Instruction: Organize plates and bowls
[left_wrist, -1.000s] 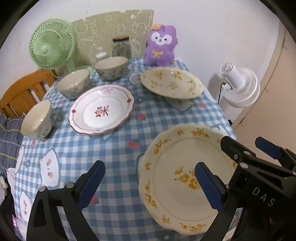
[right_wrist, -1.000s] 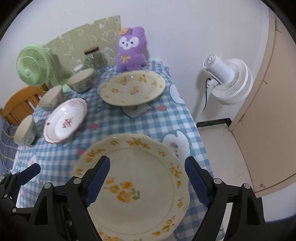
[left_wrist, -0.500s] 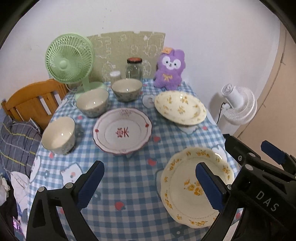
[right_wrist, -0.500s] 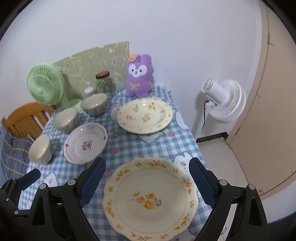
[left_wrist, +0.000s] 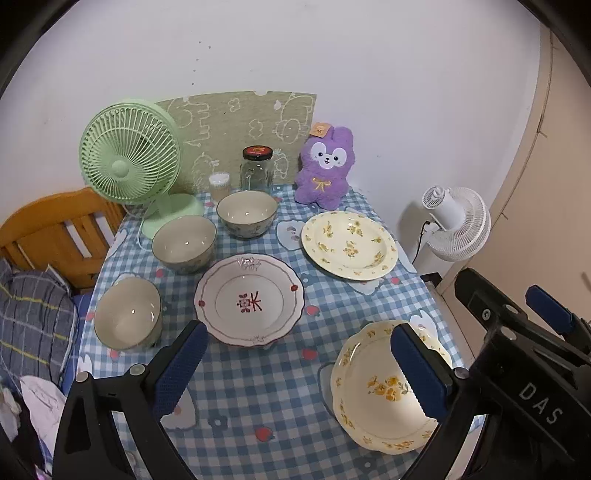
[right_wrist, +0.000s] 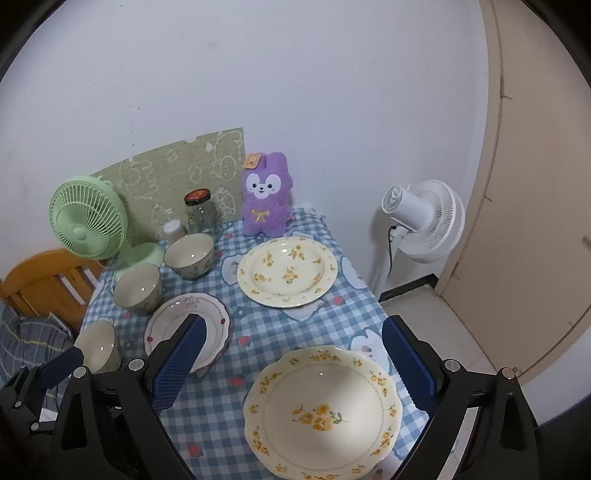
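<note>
A scalloped yellow-flower plate (right_wrist: 321, 410) lies on the checked tablecloth (left_wrist: 258, 387) at the near right corner. My right gripper (right_wrist: 294, 321) hangs above it, jaws opening, nothing between them. My left gripper (left_wrist: 299, 332) is open and empty over the cloth's near middle. A second yellow-flower plate (left_wrist: 349, 243) sits at the far right. A pink-rimmed plate (left_wrist: 249, 299) is in the middle. Three bowls (left_wrist: 246, 212) (left_wrist: 184, 240) (left_wrist: 127, 314) run along the left side.
A green fan (left_wrist: 129, 162), a glass jar (left_wrist: 257, 166) and a purple plush (left_wrist: 327, 170) stand along the wall. A wooden chair (left_wrist: 55, 229) is left of the table. On the floor to the right are a white fan (left_wrist: 458, 229) and a door (right_wrist: 535, 221).
Both grippers have risen and drawn back from the table, so more of it shows. The right jaws have spread wider. The near plate has stayed on the cloth.
</note>
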